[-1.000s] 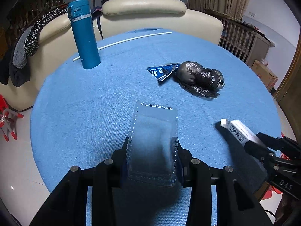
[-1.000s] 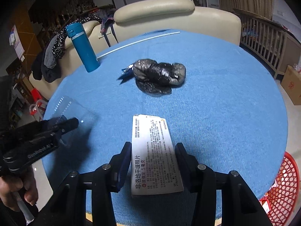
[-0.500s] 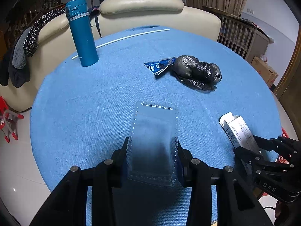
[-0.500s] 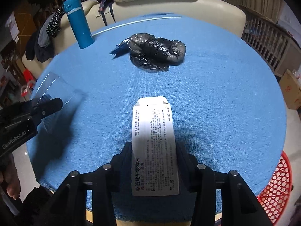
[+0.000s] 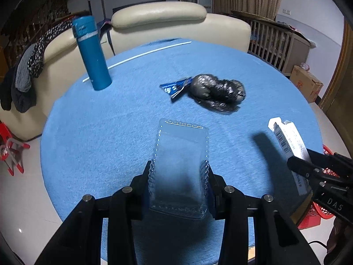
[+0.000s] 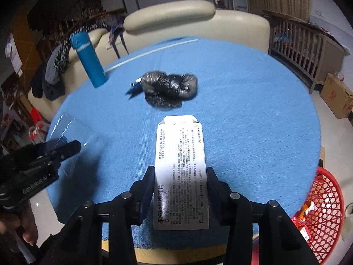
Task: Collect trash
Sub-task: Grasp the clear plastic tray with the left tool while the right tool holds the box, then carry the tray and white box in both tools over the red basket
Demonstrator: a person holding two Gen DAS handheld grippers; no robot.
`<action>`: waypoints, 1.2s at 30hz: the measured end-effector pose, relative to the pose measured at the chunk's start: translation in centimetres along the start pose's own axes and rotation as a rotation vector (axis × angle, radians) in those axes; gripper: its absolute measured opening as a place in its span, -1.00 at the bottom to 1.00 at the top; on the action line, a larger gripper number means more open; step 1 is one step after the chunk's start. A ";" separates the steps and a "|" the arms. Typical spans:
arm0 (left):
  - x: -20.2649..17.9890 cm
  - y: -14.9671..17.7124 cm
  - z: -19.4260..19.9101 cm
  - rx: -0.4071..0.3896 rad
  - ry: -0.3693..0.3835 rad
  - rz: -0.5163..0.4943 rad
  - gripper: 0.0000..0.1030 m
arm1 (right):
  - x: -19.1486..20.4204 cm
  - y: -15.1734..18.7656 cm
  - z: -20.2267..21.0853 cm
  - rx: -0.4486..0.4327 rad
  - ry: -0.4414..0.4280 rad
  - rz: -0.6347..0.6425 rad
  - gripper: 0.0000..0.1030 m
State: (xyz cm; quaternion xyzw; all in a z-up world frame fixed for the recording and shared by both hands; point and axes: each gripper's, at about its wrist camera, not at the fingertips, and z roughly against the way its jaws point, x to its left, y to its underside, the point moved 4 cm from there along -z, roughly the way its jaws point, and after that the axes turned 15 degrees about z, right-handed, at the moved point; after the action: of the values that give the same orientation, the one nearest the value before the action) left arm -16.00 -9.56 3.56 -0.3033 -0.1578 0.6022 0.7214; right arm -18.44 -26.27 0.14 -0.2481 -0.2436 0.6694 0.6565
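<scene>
Blue tabletop [image 5: 110,132] lies below you: left jaws clench a tray [image 5: 179,172], right jaws a carton [image 6: 182,176], lifted for binning beside the basket [image 6: 326,209].

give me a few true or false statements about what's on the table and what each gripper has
1. The left hand-held gripper is clamped on a clear plastic tray. True.
2. The right hand-held gripper is empty. False: it grips a white medicine box.
3. The blue bottle lies on its side. False: it stands upright.
4. A crumpled black plastic bag lies on the blue tablecloth, beside a blue wrapper. True.
5. The red basket sits on the table. False: it stands below the table edge.
</scene>
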 end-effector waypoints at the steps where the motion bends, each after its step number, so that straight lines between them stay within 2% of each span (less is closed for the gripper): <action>1: -0.4 0.0 0.4 -0.006 0.002 -0.009 -0.17 | -0.3 0.0 0.5 -0.012 0.000 -0.008 -0.07; 15: -5.5 0.1 3.3 -0.048 0.041 -0.107 -0.17 | -5.1 2.5 6.3 -0.127 0.036 -0.138 -0.07; 27: -8.9 1.5 2.9 -0.023 0.072 -0.169 -0.17 | -8.0 4.8 7.2 -0.135 0.058 -0.220 -0.07; 36: -12.8 2.5 2.9 -0.001 0.116 -0.241 -0.17 | -11.6 6.9 9.3 -0.167 0.110 -0.296 -0.07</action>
State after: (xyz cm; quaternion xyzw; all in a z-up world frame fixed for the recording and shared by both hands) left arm -22.55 -20.97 5.96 -0.3169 -0.1516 0.4923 0.7964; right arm -29.57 -38.01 2.87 -0.2996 -0.2959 0.5280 0.7375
